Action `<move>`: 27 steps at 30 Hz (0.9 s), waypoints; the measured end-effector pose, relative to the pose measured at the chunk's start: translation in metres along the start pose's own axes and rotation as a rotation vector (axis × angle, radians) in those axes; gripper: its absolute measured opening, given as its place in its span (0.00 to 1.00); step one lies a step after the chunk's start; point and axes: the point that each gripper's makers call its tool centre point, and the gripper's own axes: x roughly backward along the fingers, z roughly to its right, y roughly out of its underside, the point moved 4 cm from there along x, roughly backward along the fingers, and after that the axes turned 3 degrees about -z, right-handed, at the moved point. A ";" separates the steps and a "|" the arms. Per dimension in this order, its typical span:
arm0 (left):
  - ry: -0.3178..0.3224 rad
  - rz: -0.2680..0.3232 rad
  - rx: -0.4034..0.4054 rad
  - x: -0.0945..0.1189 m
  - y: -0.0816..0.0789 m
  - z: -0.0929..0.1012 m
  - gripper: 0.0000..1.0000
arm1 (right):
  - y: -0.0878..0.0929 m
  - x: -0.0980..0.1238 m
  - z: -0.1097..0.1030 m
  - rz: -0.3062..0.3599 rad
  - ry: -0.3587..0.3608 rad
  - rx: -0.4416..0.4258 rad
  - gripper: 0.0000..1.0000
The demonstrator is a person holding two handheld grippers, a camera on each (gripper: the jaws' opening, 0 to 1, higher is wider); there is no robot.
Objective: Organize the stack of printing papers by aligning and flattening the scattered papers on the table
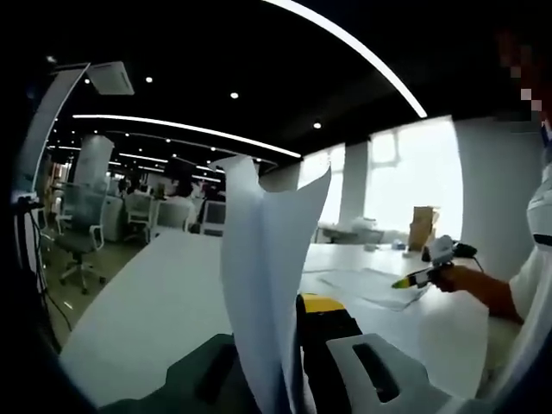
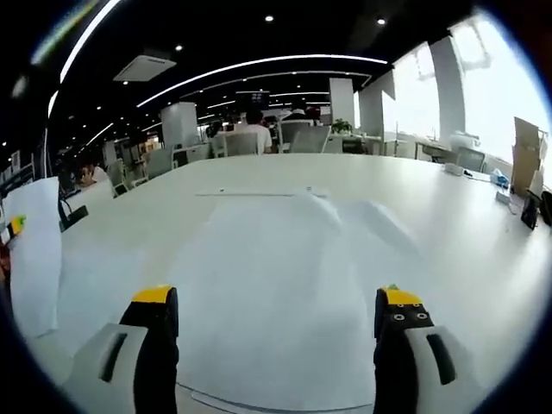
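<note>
Left gripper [image 1: 289, 345]: in the left gripper view its jaws rise from 6 o'clock and are pressed onto a few white sheets [image 1: 267, 259]. The held sheets stand upright between the jaws and curl at their top edge toward 12 o'clock, well above the table [image 1: 155, 302].

Right gripper [image 2: 276, 323]: in the right gripper view the two yellow-tipped jaws stand spread wide at 7 and 5 o'clock with nothing between them. They sit low over the loose papers [image 2: 285, 250] lying flat on the table [image 2: 483, 250]. These papers overlap unevenly, their far edges out of line toward 12 o'clock. In the left gripper view this gripper [image 1: 414, 278] appears at 3 o'clock, gripped by the person's hand [image 1: 457, 276], forearm reaching in from the right edge; the loose papers [image 1: 362, 285] lie just beside its tip.

In the right gripper view the held sheets [image 2: 34, 259] show at 9 o'clock, upright.

Surface: a large white table, smooth and glossy.

Room: an open office with a dark ceiling, long curved light strips [image 2: 259, 62] and small round spotlights. Office chairs [image 1: 82, 233] stand at 9 o'clock in the left gripper view. Bright windows [image 2: 509, 86] sit at 2 o'clock in the right gripper view, with a brown cardboard box [image 2: 524, 155] at 3 o'clock. Seated people [image 2: 254, 129] are at 12 o'clock beyond the table.

Writing: none can be read.
</note>
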 end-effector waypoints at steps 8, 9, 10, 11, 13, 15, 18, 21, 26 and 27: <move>-0.004 -0.003 -0.005 0.000 0.000 0.000 0.06 | 0.005 -0.011 0.009 -0.029 0.022 0.016 0.89; -0.006 -0.006 -0.006 0.001 0.001 0.000 0.06 | 0.008 -0.012 0.009 -0.034 0.024 0.015 0.89; -0.007 -0.009 -0.006 0.000 0.001 0.000 0.06 | 0.011 -0.012 0.008 -0.047 0.021 0.013 0.89; -0.007 -0.010 -0.008 0.000 0.001 0.001 0.06 | 0.013 -0.012 0.008 -0.054 0.019 0.010 0.89; -0.006 -0.010 -0.007 0.000 0.002 0.001 0.06 | 0.015 -0.012 0.008 -0.045 0.027 0.017 0.89; -0.004 -0.013 -0.010 -0.001 0.001 0.002 0.06 | 0.013 -0.013 0.010 -0.037 0.031 0.043 0.89; 0.002 -0.014 -0.014 -0.003 0.000 0.004 0.06 | 0.015 -0.013 0.009 -0.019 0.035 0.063 0.89; 0.006 -0.015 -0.017 -0.004 0.000 0.006 0.06 | 0.015 -0.013 0.010 0.016 0.026 0.064 0.86; 0.003 -0.031 -0.040 -0.004 -0.001 0.009 0.06 | 0.015 -0.012 0.009 0.036 0.024 0.065 0.81; 0.004 -0.031 -0.041 -0.004 -0.002 0.009 0.06 | 0.015 -0.011 0.008 0.039 0.023 0.066 0.81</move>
